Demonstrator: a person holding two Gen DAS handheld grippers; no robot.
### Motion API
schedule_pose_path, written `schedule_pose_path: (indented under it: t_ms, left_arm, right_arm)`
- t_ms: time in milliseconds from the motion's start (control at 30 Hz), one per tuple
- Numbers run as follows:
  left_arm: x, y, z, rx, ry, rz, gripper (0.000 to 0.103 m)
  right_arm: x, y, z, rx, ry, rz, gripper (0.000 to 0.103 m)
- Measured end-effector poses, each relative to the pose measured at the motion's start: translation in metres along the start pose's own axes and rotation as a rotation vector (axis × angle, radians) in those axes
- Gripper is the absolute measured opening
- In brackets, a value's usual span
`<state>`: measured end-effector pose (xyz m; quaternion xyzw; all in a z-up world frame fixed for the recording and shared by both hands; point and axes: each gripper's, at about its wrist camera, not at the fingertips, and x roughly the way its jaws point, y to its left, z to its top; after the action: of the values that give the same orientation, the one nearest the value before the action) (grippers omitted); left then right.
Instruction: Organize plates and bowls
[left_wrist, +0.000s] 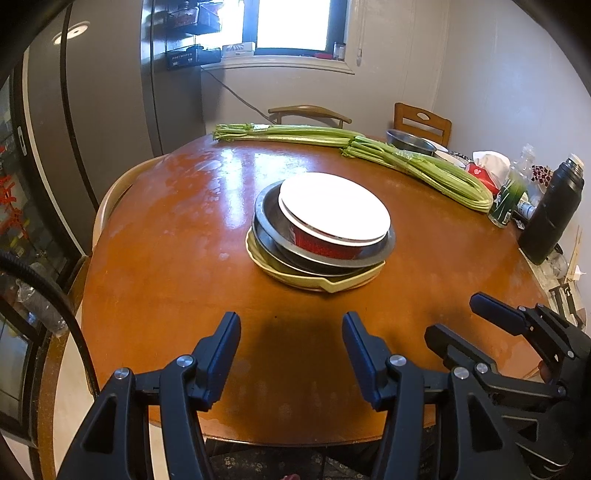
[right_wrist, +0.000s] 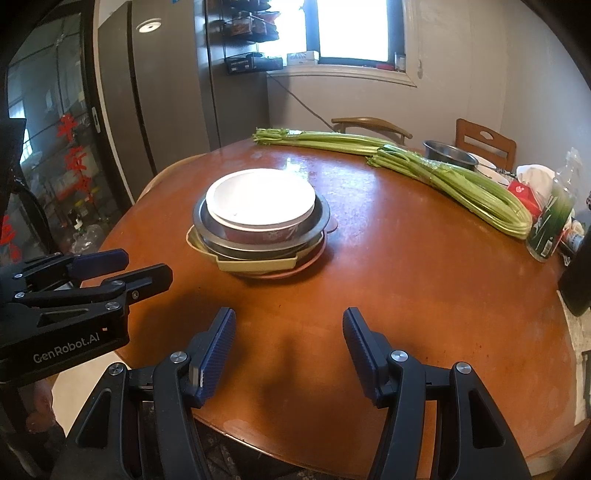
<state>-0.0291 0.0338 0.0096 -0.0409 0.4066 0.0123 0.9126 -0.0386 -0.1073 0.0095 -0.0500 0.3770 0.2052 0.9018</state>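
A stack of dishes stands in the middle of the round wooden table (left_wrist: 166, 236). A red bowl with a white inside (left_wrist: 332, 206) sits on top, in metal bowls (left_wrist: 273, 218), on a cream plate (left_wrist: 332, 284). In the right wrist view the same red bowl (right_wrist: 260, 197) tops the stack, with a pinkish plate (right_wrist: 321, 254) at the bottom. My left gripper (left_wrist: 291, 325) is open and empty above the table's near edge. My right gripper (right_wrist: 290, 321) is open and empty beside it, and also shows in the left wrist view (left_wrist: 458, 314).
Two bundles of celery (left_wrist: 417, 166) lie across the back of the table. A metal bowl (left_wrist: 410, 140), white dishes, a red box, bottles and a black flask (left_wrist: 550, 218) crowd the right side. Chairs stand behind; a fridge (left_wrist: 103, 110) is at left.
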Motion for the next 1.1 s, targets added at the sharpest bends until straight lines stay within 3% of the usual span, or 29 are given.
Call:
schedule_pose_path:
  t_ms: [1100]
  left_arm:
    - [0.0022,-0.0016,-0.0055,0.015,0.007,0.012,0.057]
  right_arm:
    - [-0.0048,-0.0002,-0.0093,0.024,-0.015,0.004,0.062]
